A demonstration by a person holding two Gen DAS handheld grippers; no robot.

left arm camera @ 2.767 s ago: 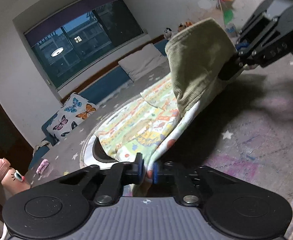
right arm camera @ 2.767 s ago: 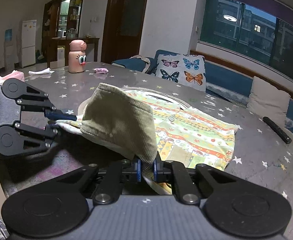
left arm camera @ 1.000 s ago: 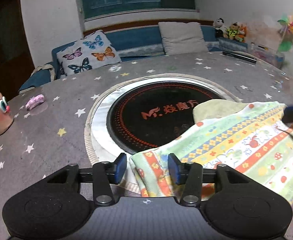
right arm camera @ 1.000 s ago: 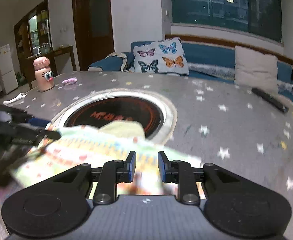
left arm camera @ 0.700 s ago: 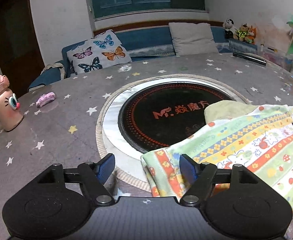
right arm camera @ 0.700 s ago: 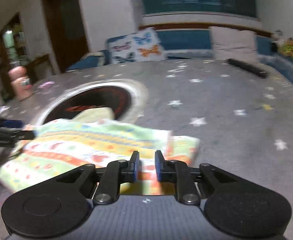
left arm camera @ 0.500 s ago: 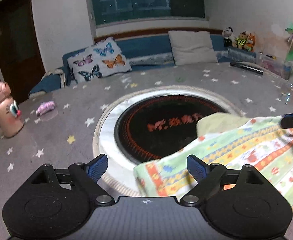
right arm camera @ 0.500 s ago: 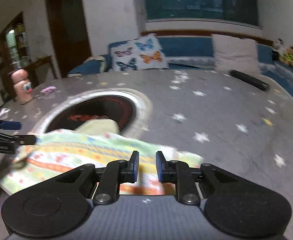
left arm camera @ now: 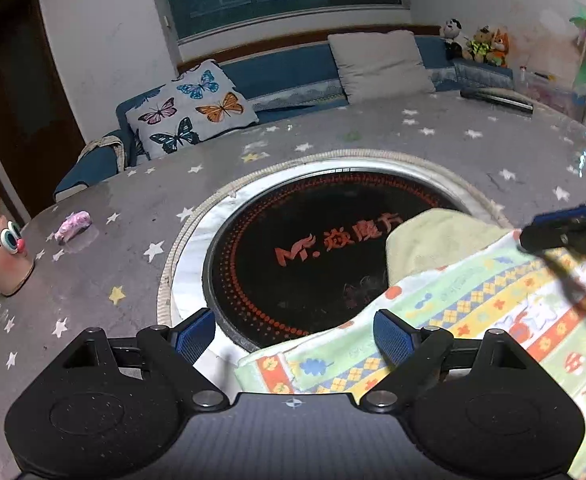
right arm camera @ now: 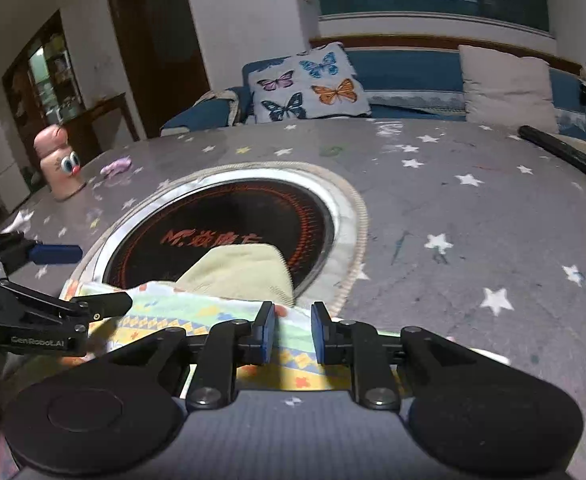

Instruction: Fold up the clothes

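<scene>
A child's garment (left arm camera: 493, 300) lies folded on the star-patterned table (right arm camera: 453, 220), colourful printed lining up. Its olive corduroy side (right arm camera: 245, 272) pokes out over the round cooktop (left arm camera: 293, 248). My left gripper (left arm camera: 295, 334) is open wide over the garment's near corner, and its pads do not touch the cloth. In the right wrist view the left gripper (right arm camera: 105, 278) hangs beside the garment's (right arm camera: 213, 308) left end. My right gripper (right arm camera: 291, 332) stands over the garment's edge with a narrow gap; the cloth shows flat below, unpinched. Its tips (left arm camera: 529, 232) enter from the right.
A pink cartoon bottle (left arm camera: 1, 248) and a small pink object (left arm camera: 73, 226) sit at the table's left. A black remote (right arm camera: 561, 152) lies at the far right. Behind the table runs a blue bench with a butterfly cushion (right arm camera: 313, 84).
Both grippers earlier held the garment up; it now lies flat. The left jaws have spread wide and let go of the corner. The right gripper has slid left along the edge.
</scene>
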